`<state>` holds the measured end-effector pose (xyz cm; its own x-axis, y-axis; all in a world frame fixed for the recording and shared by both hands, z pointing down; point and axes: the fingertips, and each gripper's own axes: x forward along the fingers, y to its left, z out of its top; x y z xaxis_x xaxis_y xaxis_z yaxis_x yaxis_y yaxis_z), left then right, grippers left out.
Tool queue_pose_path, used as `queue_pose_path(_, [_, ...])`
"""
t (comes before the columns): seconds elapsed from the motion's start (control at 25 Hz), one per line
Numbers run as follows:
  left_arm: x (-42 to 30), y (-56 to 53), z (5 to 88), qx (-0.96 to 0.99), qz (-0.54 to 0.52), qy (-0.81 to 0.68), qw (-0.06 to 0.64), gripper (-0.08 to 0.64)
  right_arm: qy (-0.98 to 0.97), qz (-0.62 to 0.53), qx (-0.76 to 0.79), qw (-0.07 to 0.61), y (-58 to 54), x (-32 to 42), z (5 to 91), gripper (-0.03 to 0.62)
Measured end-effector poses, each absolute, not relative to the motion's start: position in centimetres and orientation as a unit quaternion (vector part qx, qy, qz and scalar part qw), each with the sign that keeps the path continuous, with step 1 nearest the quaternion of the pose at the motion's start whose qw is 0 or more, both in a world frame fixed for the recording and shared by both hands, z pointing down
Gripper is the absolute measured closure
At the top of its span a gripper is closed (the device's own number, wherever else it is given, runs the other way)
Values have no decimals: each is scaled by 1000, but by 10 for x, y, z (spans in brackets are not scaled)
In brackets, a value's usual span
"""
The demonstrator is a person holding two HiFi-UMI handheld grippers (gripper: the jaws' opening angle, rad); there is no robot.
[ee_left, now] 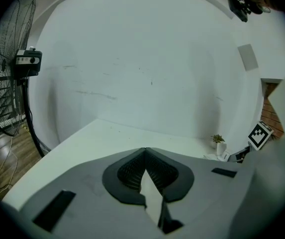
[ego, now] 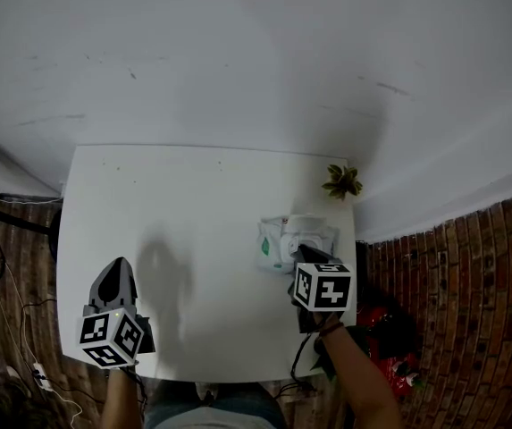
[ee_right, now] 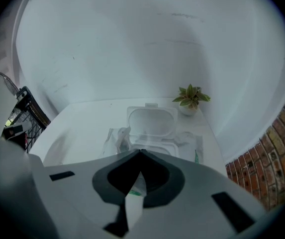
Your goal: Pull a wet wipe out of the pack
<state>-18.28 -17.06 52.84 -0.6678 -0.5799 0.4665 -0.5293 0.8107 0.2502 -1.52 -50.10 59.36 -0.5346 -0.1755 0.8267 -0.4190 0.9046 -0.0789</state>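
wipe pack (ee_right: 116, 139) | lid (ee_right: 151, 121) open | right gripper (ee_right: 141, 152) jaws together, over pack

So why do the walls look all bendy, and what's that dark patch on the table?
Left gripper view and right gripper view: wide lenses bow the wall and table edges and leave black corners. Head view: the patch is a soft shadow just ahead of the left gripper; light is dim.
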Motion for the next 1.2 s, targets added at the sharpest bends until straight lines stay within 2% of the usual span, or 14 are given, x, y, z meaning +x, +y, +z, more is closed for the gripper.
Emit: queue_pose_path(1.2, [-181,-154,493,303,-62,-922,235,558,-885,132,193,404,-504,-9,546,588])
